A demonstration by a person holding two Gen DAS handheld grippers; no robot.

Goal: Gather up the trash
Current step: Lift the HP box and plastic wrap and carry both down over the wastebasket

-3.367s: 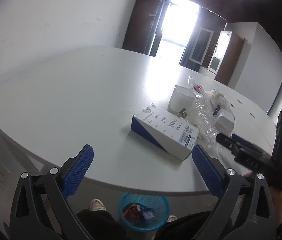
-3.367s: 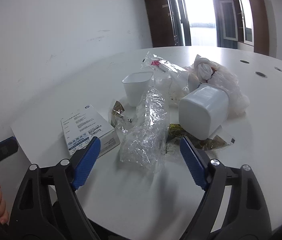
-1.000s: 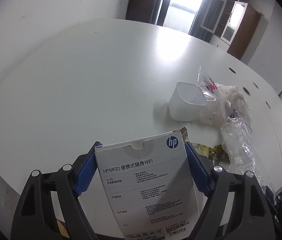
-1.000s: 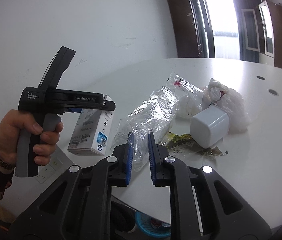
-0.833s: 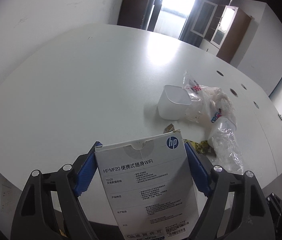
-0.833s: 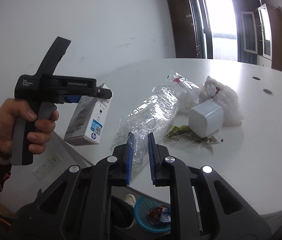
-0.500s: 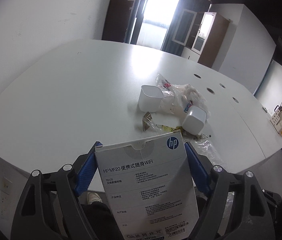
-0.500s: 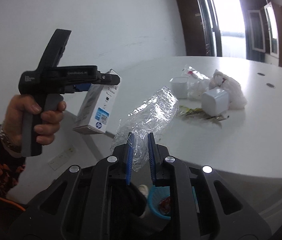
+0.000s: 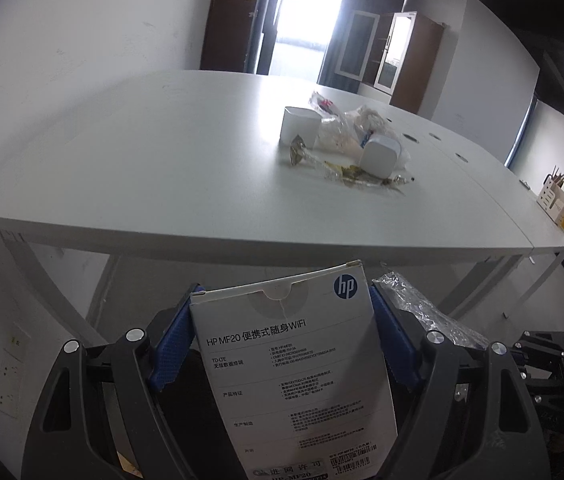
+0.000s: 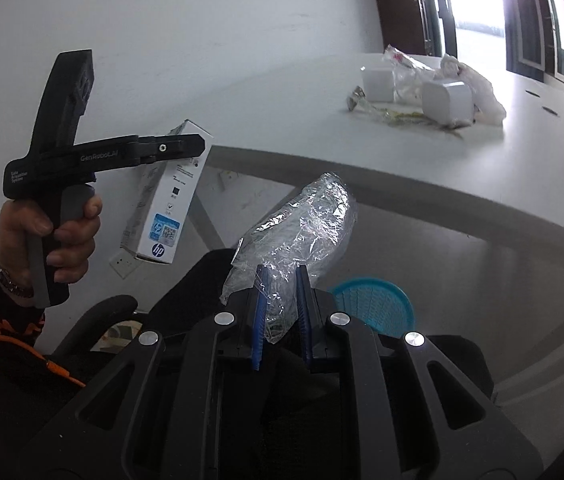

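We see the left claw (image 9: 282,344) clamped on the white box (image 9: 297,380), blue pads pressed to both its sides; the box fills the lower centre of the left wrist view, printed face to the camera. In the right wrist view the same box (image 10: 166,200) hangs at centre left under the left claw, held by a hand (image 10: 48,236), off the worktop (image 10: 401,152) edge.

The right claw (image 10: 280,312) is pinched on crumpled clear wrap (image 10: 301,224), which sticks up from between the pads at frame centre. The blue bin (image 10: 373,304) sits on the floor just right of that claw, lower right of centre. More trash stays on the worktop, upper right: two white cups (image 10: 447,98), bags, wrappers.
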